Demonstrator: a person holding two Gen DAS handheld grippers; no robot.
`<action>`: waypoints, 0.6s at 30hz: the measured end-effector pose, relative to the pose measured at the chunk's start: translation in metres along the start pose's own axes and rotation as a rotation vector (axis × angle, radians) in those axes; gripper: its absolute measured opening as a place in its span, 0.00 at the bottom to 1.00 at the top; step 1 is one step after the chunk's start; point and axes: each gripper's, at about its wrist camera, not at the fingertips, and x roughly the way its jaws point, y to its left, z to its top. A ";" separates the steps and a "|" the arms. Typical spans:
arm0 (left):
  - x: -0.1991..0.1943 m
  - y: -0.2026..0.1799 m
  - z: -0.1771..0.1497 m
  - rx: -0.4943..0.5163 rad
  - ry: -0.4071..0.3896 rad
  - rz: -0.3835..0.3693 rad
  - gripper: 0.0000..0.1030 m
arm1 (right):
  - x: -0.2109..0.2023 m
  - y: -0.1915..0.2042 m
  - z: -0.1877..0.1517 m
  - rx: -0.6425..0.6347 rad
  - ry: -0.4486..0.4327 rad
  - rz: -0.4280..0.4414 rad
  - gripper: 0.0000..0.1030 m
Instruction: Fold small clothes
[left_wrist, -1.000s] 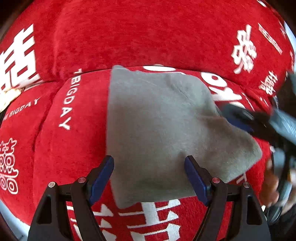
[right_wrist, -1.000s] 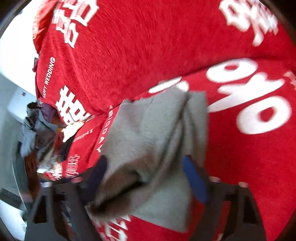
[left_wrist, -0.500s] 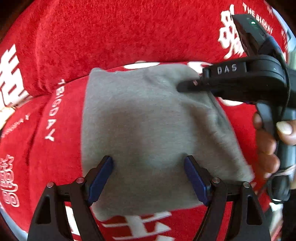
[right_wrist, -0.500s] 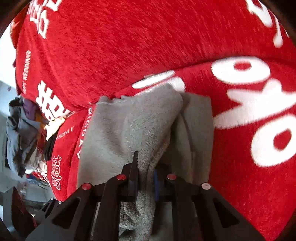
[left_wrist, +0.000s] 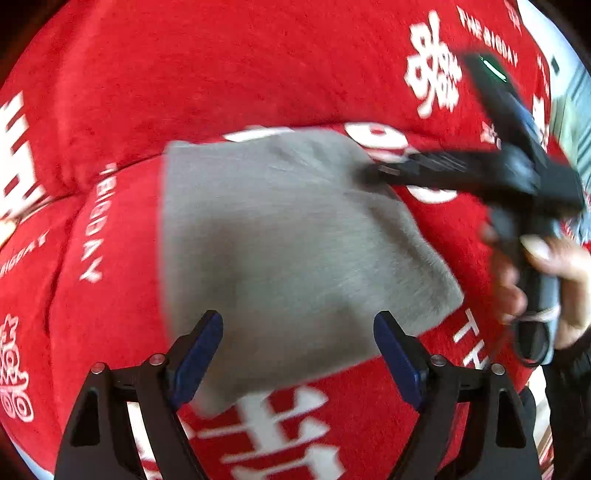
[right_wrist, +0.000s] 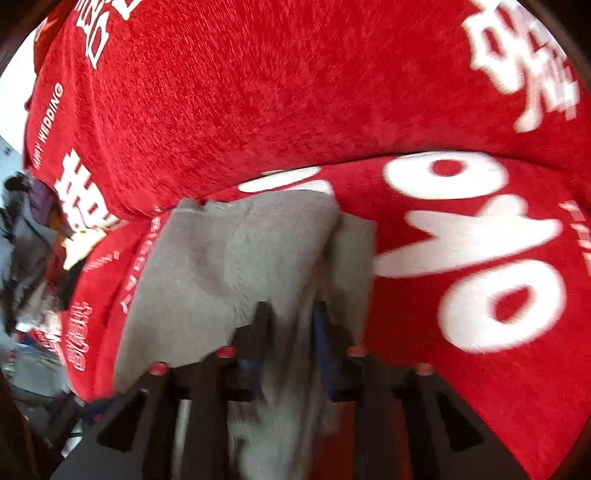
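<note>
From the left wrist, the left gripper (left_wrist: 298, 354) hovers with jaws spread wide over the near edge of a grey cloth (left_wrist: 280, 251) lying on a red cover (left_wrist: 258, 66) with white lettering, while the right gripper (left_wrist: 373, 173), held in a hand (left_wrist: 554, 280), reaches in at the cloth's far right corner. From the right wrist, the right gripper (right_wrist: 290, 317) has its jaws clamped on a raised fold of the cloth (right_wrist: 229, 266), which lies on the cover (right_wrist: 258, 92) near a clothes pile (right_wrist: 26, 240) at left.

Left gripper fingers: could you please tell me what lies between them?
In the left wrist view, the grey garment fills the gap between the open left gripper's fingers, with red cushion nearer.
</note>
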 end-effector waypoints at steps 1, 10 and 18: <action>-0.010 0.012 -0.010 -0.013 -0.022 0.018 0.82 | -0.020 0.006 -0.013 -0.035 -0.040 0.003 0.42; 0.001 0.035 -0.074 0.043 -0.023 0.130 0.82 | -0.044 0.045 -0.083 -0.200 -0.036 0.000 0.67; 0.018 0.089 -0.068 -0.234 0.006 0.095 0.82 | -0.031 0.020 -0.095 -0.172 -0.002 -0.045 0.06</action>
